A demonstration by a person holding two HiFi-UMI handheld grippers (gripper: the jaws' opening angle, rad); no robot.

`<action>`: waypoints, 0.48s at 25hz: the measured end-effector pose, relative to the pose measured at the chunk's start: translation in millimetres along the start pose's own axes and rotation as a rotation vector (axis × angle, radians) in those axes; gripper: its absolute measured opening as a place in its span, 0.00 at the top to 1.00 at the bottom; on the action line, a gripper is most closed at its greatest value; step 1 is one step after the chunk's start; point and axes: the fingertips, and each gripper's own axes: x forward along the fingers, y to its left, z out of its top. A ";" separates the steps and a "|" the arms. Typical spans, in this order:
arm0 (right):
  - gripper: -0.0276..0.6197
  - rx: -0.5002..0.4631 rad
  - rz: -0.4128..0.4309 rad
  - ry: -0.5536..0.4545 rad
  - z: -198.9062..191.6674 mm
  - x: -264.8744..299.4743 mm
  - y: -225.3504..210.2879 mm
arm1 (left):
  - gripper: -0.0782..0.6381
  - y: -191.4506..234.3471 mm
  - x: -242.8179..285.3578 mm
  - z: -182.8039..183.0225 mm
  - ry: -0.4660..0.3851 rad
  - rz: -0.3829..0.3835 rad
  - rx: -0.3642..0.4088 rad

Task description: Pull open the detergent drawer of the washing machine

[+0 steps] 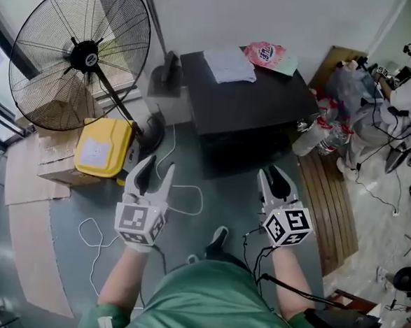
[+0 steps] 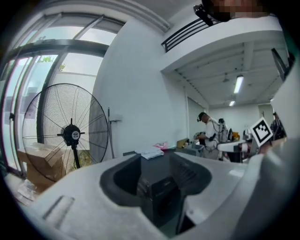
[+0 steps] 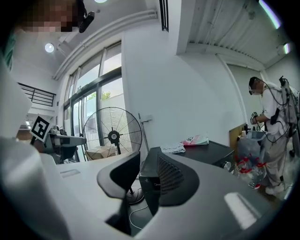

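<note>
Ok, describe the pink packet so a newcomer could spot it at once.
Find the dark washing machine against the white wall, right of the big standing fan. On its top, at the back edge, lies the pink packet. The white cloth beside it is plain; the packet alone is bright pink with print.

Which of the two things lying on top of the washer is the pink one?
The printed bag at the far right corner of the washing machine is pink. The folded cloth just left of it is white.
</note>
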 end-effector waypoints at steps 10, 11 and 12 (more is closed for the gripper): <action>0.79 0.059 0.056 0.010 -5.4 39.8 -40.6 | 0.63 -16.4 62.6 2.2 0.053 -0.011 0.036; 0.79 0.066 0.054 0.015 -8.1 41.0 -44.9 | 0.63 -19.8 68.9 2.5 0.055 -0.021 0.038; 0.79 0.070 0.050 0.020 -11.1 42.2 -49.7 | 0.63 -24.0 74.9 2.3 0.057 -0.034 0.040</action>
